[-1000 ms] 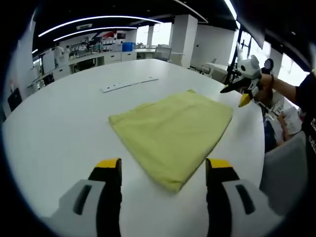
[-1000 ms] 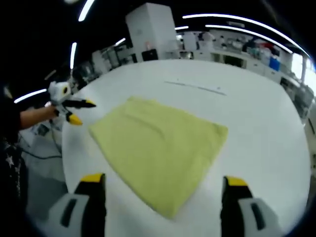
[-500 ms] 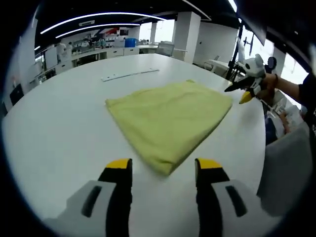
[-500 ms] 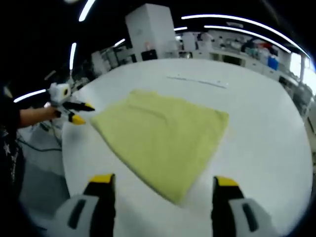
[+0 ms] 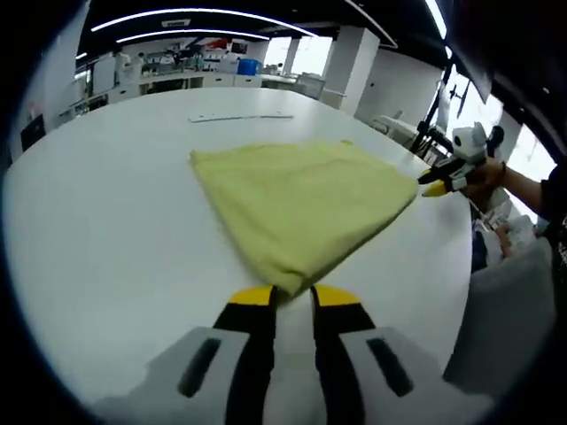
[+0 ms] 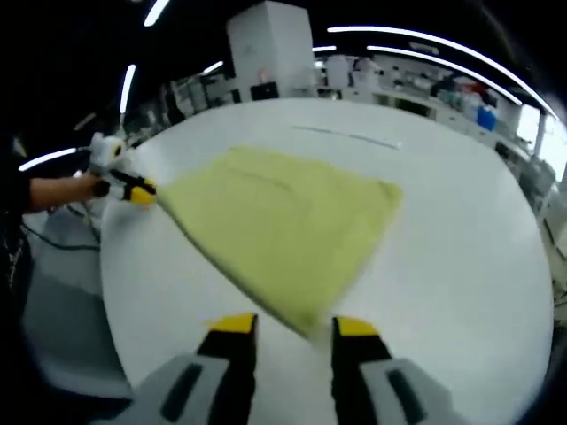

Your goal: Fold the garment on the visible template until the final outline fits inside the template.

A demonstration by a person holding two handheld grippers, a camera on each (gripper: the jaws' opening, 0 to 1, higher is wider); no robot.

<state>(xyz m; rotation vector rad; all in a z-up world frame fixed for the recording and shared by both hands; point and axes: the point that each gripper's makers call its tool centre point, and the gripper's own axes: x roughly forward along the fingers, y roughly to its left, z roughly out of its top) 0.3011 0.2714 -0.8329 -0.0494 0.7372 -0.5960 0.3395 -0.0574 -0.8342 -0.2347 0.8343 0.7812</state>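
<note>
White and round, the big table (image 5: 106, 230) stands in an open laboratory hall with benches at the back. On it lies the yellow garment (image 5: 297, 199), folded flat into a rough square; a thin white strip (image 5: 239, 116) lies well apart beyond it. I judge that a new fold begins: each gripper takes one near corner. The left gripper (image 5: 291, 295) has its jaws nearly together on the nearest corner. The right gripper (image 6: 289, 325) is narrowed around the other corner, but whether it pinches the cloth I cannot tell. Next, both corners probably must rise together and go across.
</note>
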